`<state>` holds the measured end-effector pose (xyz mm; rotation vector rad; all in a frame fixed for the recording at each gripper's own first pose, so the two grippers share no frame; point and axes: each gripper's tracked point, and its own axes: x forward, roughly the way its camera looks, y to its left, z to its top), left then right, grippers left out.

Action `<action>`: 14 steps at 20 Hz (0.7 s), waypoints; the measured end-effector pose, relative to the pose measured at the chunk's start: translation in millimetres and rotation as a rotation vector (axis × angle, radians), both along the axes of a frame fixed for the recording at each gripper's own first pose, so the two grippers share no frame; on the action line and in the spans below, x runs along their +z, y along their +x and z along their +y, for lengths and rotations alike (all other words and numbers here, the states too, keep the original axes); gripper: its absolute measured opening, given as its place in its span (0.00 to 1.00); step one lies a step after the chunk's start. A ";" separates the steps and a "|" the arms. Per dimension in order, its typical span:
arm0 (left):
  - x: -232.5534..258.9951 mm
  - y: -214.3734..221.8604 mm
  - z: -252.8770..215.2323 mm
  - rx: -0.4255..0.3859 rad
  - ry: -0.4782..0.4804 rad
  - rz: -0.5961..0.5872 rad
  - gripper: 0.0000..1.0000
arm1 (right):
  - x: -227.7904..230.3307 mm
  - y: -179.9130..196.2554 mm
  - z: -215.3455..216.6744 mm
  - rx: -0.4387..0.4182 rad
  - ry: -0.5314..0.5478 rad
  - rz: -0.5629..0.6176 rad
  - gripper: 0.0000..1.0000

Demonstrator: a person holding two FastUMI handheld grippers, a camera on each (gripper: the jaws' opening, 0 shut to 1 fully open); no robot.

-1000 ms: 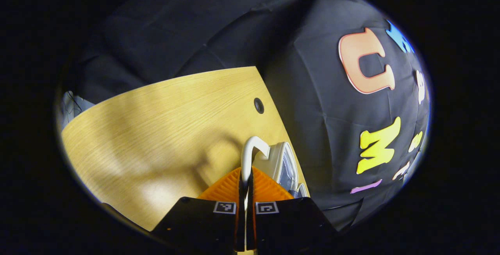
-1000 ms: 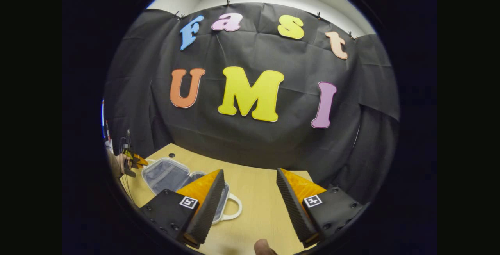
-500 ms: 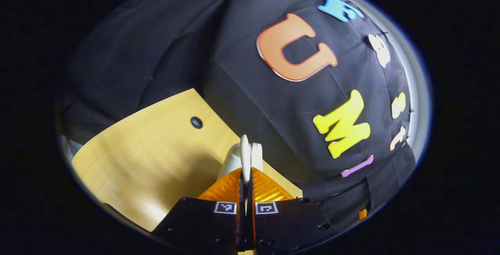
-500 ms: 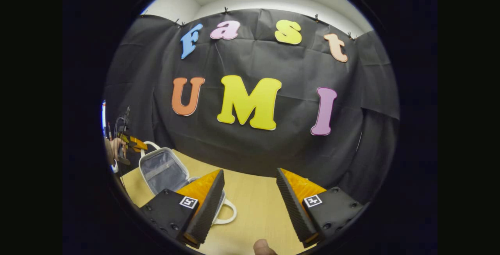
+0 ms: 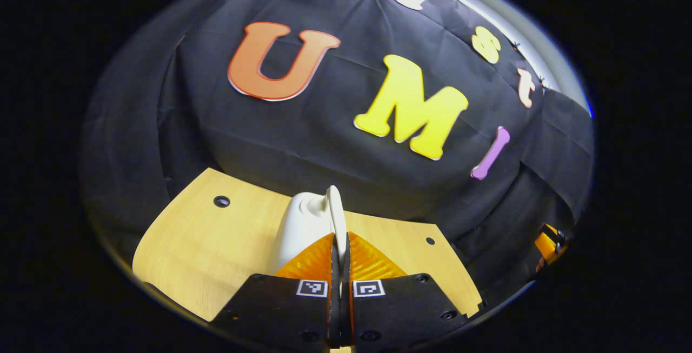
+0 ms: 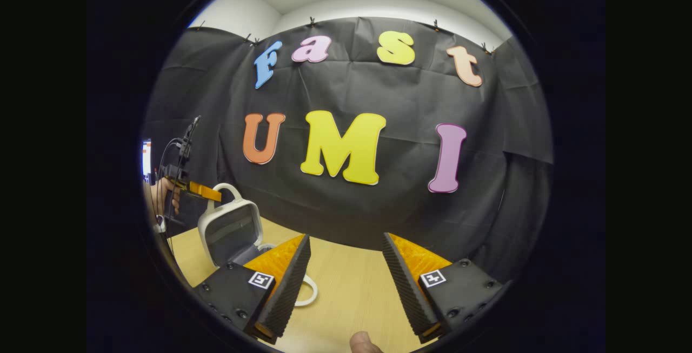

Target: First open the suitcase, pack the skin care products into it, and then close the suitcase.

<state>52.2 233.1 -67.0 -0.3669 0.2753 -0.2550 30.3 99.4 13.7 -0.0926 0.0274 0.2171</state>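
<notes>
In the right gripper view, a hand (image 6: 159, 199) was at the far left, holding the left tongs (image 6: 208, 193). Those tongs were pinched on the white handle (image 6: 230, 190) at the top of the suitcase lid (image 6: 230, 231). The lid stood up almost straight, with its grey inside facing this camera. The bottom half of the suitcase (image 6: 259, 250) lay flat on the wooden bench (image 6: 346, 293), partly hidden behind a finger of the right tongs (image 6: 346, 282). A second white handle (image 6: 308, 291) stuck out from that bottom half, just right of that finger. The right tongs were wide apart with nothing between them, held above the bench to the right of the suitcase. A thumb tip (image 6: 363, 342) showed at the bottom edge.

The left gripper view showed the same lid from its other side: a smooth white shell (image 5: 300, 226) just left of the handle (image 5: 335, 215). The left tongs (image 5: 339, 245) were squeezed together on that thin handle. Bare bench (image 5: 216, 245) lay to the left of the lid, with a small round hole (image 5: 221, 201) in it. The right tongs (image 5: 547, 244) peeked in far to the right of the lid.
</notes>
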 end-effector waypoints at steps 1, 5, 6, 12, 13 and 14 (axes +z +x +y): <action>-2.6 -0.8 -17.3 -0.022 0.025 0.006 0.03 | -0.1 0.6 -6.2 -0.001 0.003 0.001 0.80; -12.8 3.2 -78.4 -0.076 0.167 0.028 0.03 | -4.9 -0.1 -24.8 -0.011 0.008 0.025 0.78; -18.7 4.8 -90.6 -0.096 0.184 0.032 0.03 | -7.8 1.2 -29.6 -0.016 0.012 0.032 0.78; -64.2 4.2 -164.0 -0.234 0.276 0.124 0.04 | -28.9 8.8 -56.0 -0.052 0.019 0.069 0.80; -72.2 4.5 -174.8 -0.250 0.297 0.144 0.04 | -33.7 4.4 -61.4 -0.062 0.016 0.081 0.79; -80.1 6.0 -183.9 -0.266 0.321 0.160 0.04 | -39.6 3.9 -66.6 -0.073 0.015 0.094 0.80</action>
